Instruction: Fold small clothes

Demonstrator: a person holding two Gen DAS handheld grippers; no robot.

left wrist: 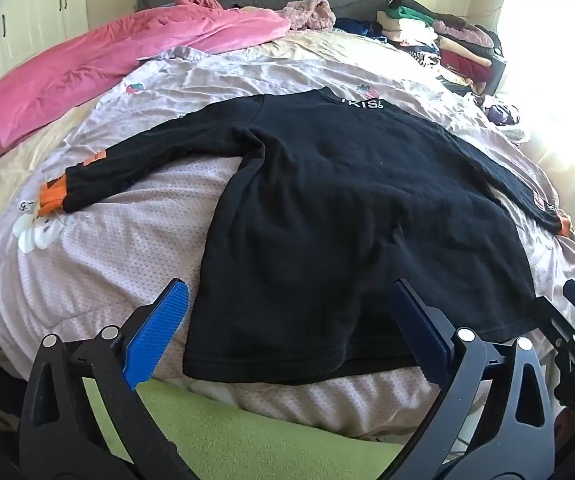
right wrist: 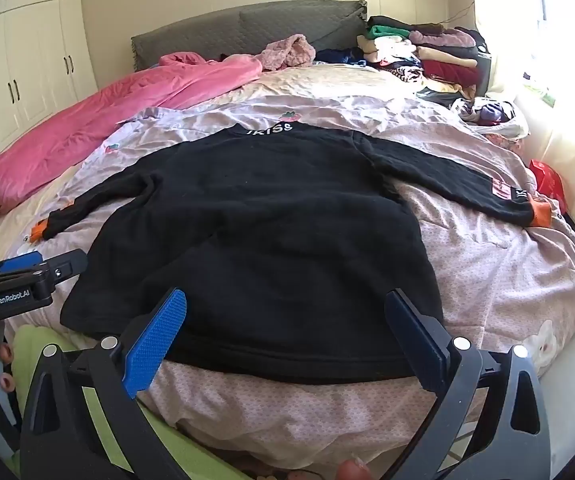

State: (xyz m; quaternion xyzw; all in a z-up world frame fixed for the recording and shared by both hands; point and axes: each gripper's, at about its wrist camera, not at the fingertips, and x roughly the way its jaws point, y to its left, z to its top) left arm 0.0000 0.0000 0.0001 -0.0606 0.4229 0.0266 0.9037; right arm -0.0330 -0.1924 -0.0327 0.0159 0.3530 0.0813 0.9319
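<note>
Left wrist view: black long-sleeved top (left wrist: 327,208) flat on bed (left wrist: 87,280), collar far, hem nearest, sleeves spread sideways. Left claw (left wrist: 287,332) wide, empty, over hem's left corner; right claw (right wrist: 285,336) wide, empty, over hem's right half.
</note>
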